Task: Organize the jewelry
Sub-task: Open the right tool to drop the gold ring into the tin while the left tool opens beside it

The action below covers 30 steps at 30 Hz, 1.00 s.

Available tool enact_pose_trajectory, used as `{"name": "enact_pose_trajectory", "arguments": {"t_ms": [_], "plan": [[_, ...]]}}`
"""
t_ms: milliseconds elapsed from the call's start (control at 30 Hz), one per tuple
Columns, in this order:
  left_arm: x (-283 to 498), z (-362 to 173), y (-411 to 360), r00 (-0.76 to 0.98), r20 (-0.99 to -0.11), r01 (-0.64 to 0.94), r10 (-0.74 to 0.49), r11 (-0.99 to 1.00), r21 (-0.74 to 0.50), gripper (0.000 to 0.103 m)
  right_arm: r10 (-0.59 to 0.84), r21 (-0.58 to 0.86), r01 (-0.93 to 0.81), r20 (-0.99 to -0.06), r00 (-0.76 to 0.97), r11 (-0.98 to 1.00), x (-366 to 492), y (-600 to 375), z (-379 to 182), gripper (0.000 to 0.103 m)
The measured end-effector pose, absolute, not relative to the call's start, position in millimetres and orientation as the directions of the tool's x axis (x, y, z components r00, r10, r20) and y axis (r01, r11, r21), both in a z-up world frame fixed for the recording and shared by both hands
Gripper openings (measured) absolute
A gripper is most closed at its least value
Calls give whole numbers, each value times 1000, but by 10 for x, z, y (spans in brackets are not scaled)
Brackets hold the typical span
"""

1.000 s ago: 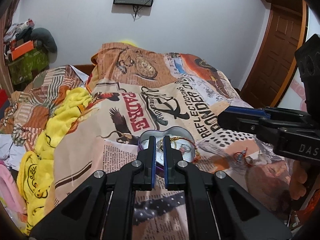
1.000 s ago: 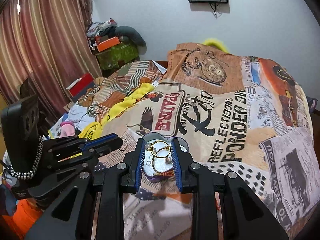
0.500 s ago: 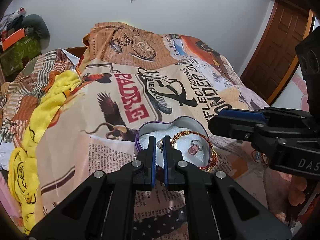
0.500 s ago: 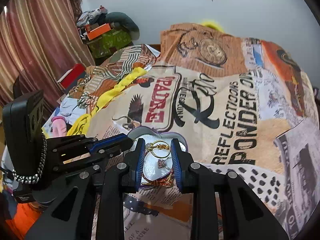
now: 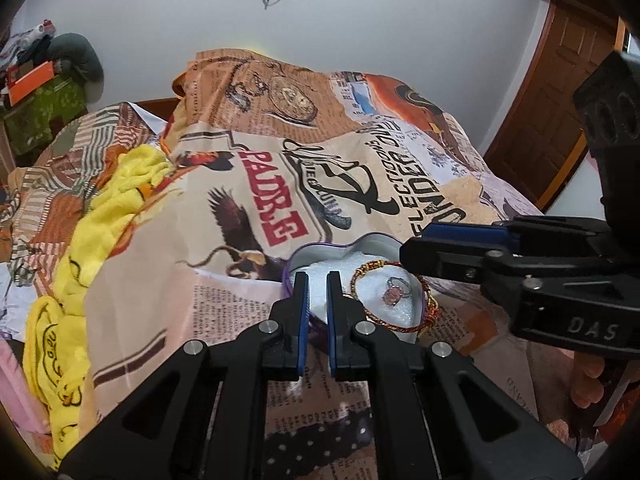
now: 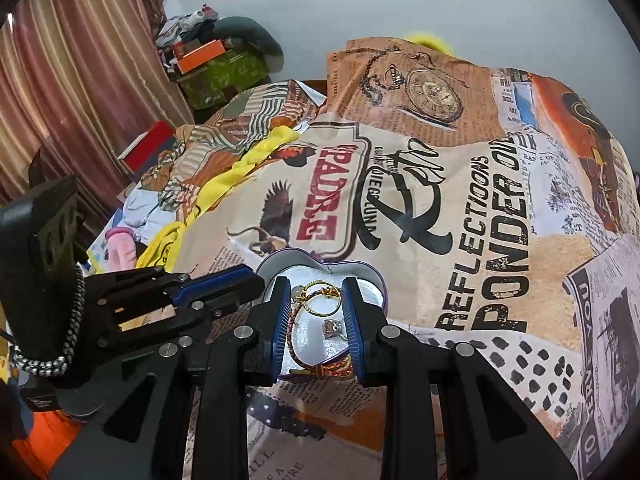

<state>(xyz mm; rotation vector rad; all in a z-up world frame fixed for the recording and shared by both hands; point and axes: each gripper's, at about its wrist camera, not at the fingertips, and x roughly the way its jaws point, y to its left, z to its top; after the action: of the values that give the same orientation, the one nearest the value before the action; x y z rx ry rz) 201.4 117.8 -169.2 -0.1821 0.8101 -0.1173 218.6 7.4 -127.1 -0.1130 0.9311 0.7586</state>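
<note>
Left tool [image 5: 317,276] is hovering over the near left edge of the heart-shaped tin [image 5: 348,246], its blue-padded fingers [image 5: 303,300] standing almost together with only a narrow gap and nothing between them. White foam padding [image 5: 372,300] is lining the tin, which is sitting on the printed bedspread [image 5: 256,200]. To the right of this tool, a gold bangle [image 5: 430,304] is lying on the padding, encircling a ring with a pink stone [image 5: 394,294]. Neither piece is touching the left tool.

Right tool [image 6: 316,284] is positioned directly above the same tin [image 6: 320,266], its fingers [image 6: 280,312] standing well apart and bracketing the padding. Between them, a pair of gold hoops [image 6: 320,300] is resting at the far end of the tin, a red-and-gold braided bracelet [image 6: 320,369] is curving along the near rim, and the stone ring [image 6: 333,327] is lying just beside the right-hand finger. Whether the hoops are touching the left-hand pad cannot be told. The left tool [image 6: 250,280] is showing at the left of this view, its tip just beside the tin's left lobe. A yellow towel [image 5: 92,240] is lying bunched on the bed well to the left.
</note>
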Motion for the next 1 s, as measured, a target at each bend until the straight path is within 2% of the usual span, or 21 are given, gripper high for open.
{"name": "enact_pose_trajectory", "arguments": {"t_ms": [467, 600, 633, 833, 1000], "plan": [[1756, -1577, 1299, 706, -702, -10, -91, 990, -139, 10, 539, 246, -653, -789, 294, 716, 2200, 196, -1405, 24], [1726, -1575, 1336, 705, -705, -35, -74, 990, -138, 30, 529, 240, -647, -796, 295, 723, 2187, 203, -1413, 24], [1714, -1571, 1343, 706, -705, -38, -72, 989, -139, 31, 522, 237, -643, -800, 296, 728, 2188, 204, -1416, 24], [1661, -1540, 1326, 698, -714, -48, -56, 991, -124, 32, 511, 253, -616, -811, 286, 746, 2220, 165, -1436, 31], [1582, -1433, 1293, 711, -702, -44, -51, 992, -117, 32, 526, 254, -613, -790, 315, 749, 2168, 68, -1328, 31]]}}
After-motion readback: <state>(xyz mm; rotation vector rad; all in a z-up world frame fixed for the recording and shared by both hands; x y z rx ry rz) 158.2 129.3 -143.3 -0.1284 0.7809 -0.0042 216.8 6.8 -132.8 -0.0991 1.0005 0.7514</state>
